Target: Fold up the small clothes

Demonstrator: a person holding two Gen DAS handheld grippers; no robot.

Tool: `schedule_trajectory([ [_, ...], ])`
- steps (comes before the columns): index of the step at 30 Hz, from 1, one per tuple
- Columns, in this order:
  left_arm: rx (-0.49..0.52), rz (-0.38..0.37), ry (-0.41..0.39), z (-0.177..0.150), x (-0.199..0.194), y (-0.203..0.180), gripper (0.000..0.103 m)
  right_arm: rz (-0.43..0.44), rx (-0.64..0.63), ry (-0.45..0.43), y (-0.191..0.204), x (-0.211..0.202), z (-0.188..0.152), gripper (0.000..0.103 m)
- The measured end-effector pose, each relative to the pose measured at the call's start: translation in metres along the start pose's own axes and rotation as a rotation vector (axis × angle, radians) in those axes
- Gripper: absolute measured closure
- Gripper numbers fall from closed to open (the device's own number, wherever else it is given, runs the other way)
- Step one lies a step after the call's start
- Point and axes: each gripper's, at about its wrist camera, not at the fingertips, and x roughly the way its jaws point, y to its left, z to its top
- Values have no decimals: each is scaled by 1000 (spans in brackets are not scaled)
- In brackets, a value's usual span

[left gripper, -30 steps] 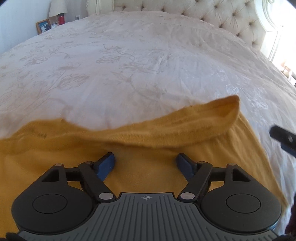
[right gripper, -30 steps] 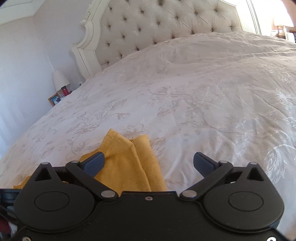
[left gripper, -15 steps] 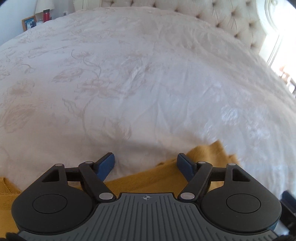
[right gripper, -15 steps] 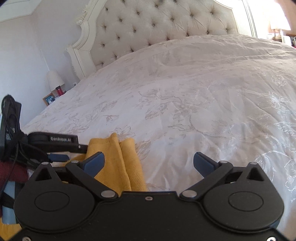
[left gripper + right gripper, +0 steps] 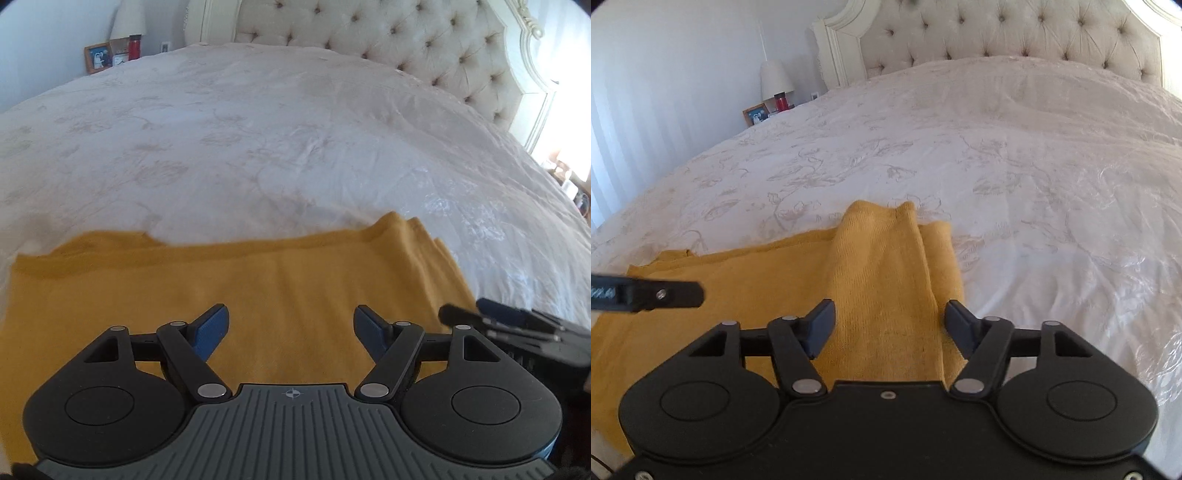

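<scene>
Garment (image 5: pixel 258 280) on bed (image 5: pixel 295 140), headboard (image 5: pixel 388 33) behind.

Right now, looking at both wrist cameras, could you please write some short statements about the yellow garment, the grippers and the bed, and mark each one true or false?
1. The yellow garment lies on the white bedspread. True.
2. The left gripper is clamped shut on the garment. False: its jaws stand open, with the cloth visible between them.
3. The right gripper is open above the garment's bunched right edge. True.
4. The garment is blue. False: it is mustard yellow.
5. A red bottle stands on the bedspread. False: it stands beside the bed, near the lamp.
</scene>
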Motion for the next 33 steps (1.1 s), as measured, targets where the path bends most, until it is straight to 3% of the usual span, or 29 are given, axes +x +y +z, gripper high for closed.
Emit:
schedule_trajectory([
  [4, -36, 54, -3, -30, -31, 25, 30, 35, 66, 21, -7, 1, -3, 47],
  [7, -58, 112, -5, -50, -43, 40, 30, 30, 70, 29, -7, 1, -4, 89],
  [10, -93, 144, 16, -66, -39, 50, 30, 32, 51, 15, -2, -5, -2, 92],
  [13, -37, 165, 3, -66, -37, 42, 29, -139, 11, -36, -2, -18, 3, 96],
  [14, -19, 173, 5, -69, -37, 40, 28, -171, 22, -11, -9, -15, 2, 96],
  [17, -27, 173, 9, -66, -34, 40, 25, -119, 119, 30, -26, -8, -4, 95],
  [21, -46, 153, 17, -68, -39, 38, 25, -128, 126, -52, -22, -22, 1, 84],
  [22, -51, 146, 25, -72, -41, 38, 25, -132, 119, -52, -22, -23, 1, 79],
  [23, -52, 144, 26, -78, -44, 37, 25, -130, 120, -48, -22, -22, 1, 59],
  [25, -28, 150, 24, -88, -50, 34, 25, -103, 132, -48, -25, -23, 0, 38],
  [33, -17, 166, 3, -118, -71, 27, 24, -104, 65, -115, -13, -30, 0, 33],
])
